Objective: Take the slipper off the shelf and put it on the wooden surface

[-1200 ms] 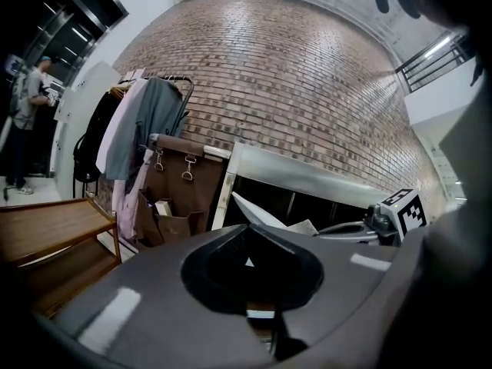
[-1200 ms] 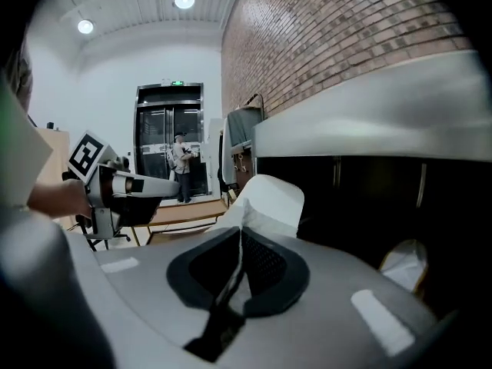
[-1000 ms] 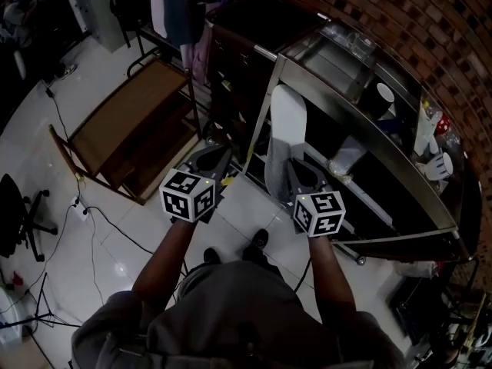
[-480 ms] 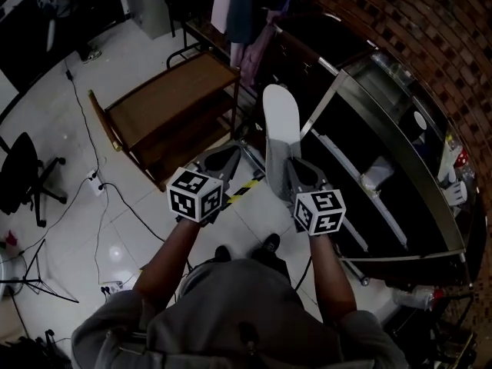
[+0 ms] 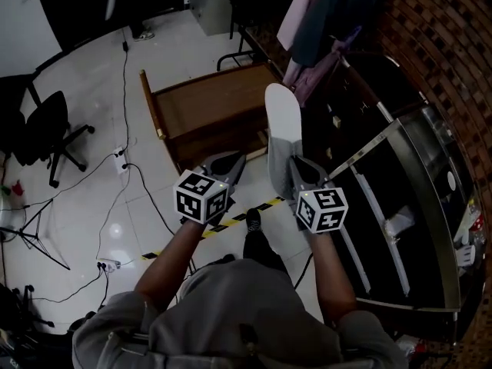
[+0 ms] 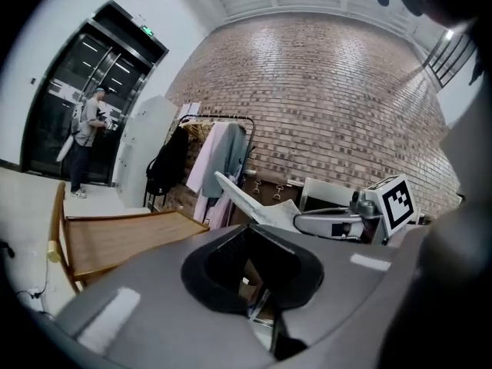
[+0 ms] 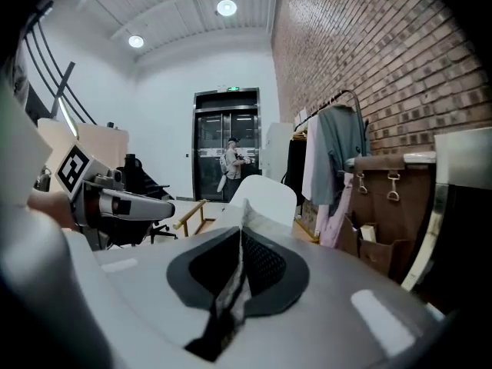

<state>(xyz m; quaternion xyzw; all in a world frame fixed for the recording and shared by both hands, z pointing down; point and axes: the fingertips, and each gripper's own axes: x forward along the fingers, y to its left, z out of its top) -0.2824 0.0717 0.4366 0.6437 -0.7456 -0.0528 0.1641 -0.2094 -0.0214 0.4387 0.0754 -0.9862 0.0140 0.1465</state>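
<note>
A white slipper (image 5: 282, 125) sticks out forward from my right gripper (image 5: 290, 165), which is shut on its heel end. In the right gripper view the pads pinch the slipper (image 7: 265, 198) and its toe end juts ahead of the right gripper (image 7: 237, 264). My left gripper (image 5: 231, 160) is held beside it to the left, holding nothing, its jaws a narrow slit apart in the left gripper view (image 6: 257, 287). The slipper (image 6: 244, 197) also shows there, at the right. The wooden table (image 5: 223, 102) stands just ahead, and the slipper's toe hangs over its right end.
A dark metal shelf unit (image 5: 400, 198) runs along the right by the brick wall. Clothes hang on a rack (image 5: 323, 21) behind the table. An office chair (image 5: 46, 129), floor cables (image 5: 123, 175) and yellow-black tape (image 5: 231, 217) are at the left. A person (image 7: 229, 164) stands by the far door.
Both grippers have swung left, away from the shelf unit, carrying the slipper. The wooden table is now straight ahead and closer, and the shelf has slid off to the right.
</note>
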